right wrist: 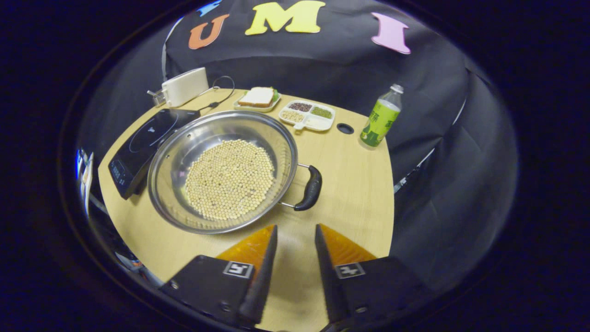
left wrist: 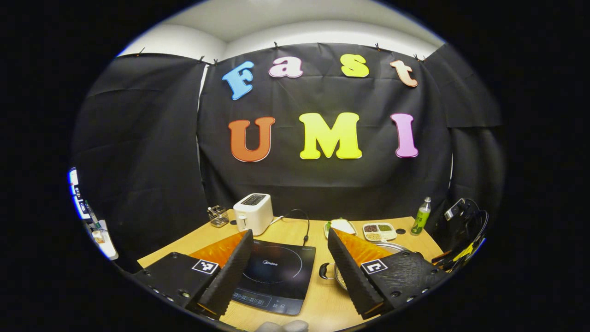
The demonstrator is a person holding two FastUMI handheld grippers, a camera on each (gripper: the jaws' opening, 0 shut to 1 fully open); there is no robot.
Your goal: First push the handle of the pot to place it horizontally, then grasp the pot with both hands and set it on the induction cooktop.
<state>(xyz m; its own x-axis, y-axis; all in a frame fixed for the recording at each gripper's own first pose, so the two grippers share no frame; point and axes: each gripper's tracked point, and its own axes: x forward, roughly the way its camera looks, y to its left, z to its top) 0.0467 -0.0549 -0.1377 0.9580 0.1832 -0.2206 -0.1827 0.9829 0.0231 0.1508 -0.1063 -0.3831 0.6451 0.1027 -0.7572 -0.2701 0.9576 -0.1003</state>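
On the wooden table (right wrist: pixel 355 184) I see the pot (right wrist: pixel 223 170), a wide steel pan with a bed of pale round beans (right wrist: pixel 229 179) in its bottom. It sits just beside the induction cooktop (right wrist: pixel 143 147), its rim overlapping the cooktop's near edge in the right gripper view; I cannot tell whether they touch. One black handle (right wrist: pixel 311 188) sticks out on the side away from the cooktop, pointing toward the bare wood.

My right gripper (right wrist: pixel 293 256) hovers over the table just short of the pot's rim and near that handle, its fingers set narrowly apart with only wood between them, holding nothing.

My left gripper (left wrist: pixel 288 272) hangs over the cooktop (left wrist: pixel 276 276) with its fingers spread wide, also holding nothing. In the left gripper view the pot's other handle (left wrist: pixel 325 271) and a slice of its rim show just beside one finger, mostly hidden behind it.

Farther back along the table, I make out a white toaster (right wrist: pixel 184 86) with a dark cord (right wrist: pixel 221 92) trailing from it, a small wire holder (left wrist: pixel 218 216) beside the toaster, a tray with a sandwich (right wrist: pixel 257 97), and a divided dish (right wrist: pixel 308 115) holding several kinds of grains. A green bottle (right wrist: pixel 380 117) stands upright near the far corner, next to a round hole (right wrist: pixel 345 128) in the tabletop.
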